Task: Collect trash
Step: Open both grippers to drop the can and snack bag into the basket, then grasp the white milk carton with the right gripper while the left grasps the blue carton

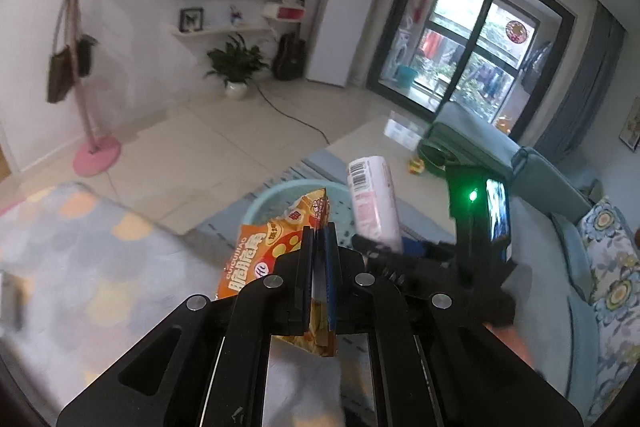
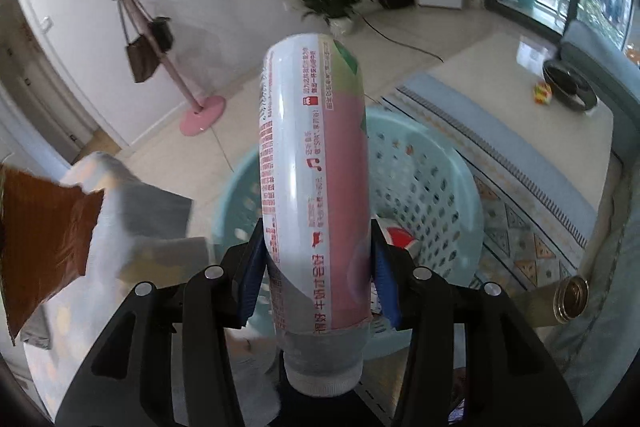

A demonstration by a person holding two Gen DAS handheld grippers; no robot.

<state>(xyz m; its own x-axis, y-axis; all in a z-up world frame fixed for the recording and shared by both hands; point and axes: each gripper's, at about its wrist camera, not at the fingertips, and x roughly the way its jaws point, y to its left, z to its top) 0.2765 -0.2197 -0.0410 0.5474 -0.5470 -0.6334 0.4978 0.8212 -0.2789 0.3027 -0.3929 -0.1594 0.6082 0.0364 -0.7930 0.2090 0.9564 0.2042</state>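
My left gripper [image 1: 319, 231] is shut on an orange snack bag [image 1: 264, 251], held in the air above the near rim of a light blue perforated basket [image 1: 276, 195]. My right gripper [image 2: 318, 259] is shut on a pink and white plastic bottle [image 2: 316, 155], cap end toward the camera, held over the basket [image 2: 432, 179]. In the left wrist view the bottle [image 1: 372, 203] and the right gripper's body [image 1: 420, 259] show just right of the snack bag. In the right wrist view the bag [image 2: 44, 239] shows at the left edge. Red and white trash [image 2: 400, 239] lies in the basket.
A patterned blanket [image 1: 100, 267] lies at left. A blue rug [image 2: 520, 227] and a teal sofa [image 1: 560, 227] are at right. A low table [image 2: 500, 79] carries a dark bowl [image 2: 568, 83] and a small toy [image 2: 542, 93]. A gold-lidded jar [image 2: 570, 299] sits near right. A pink coat stand [image 1: 96, 147] is at far left.
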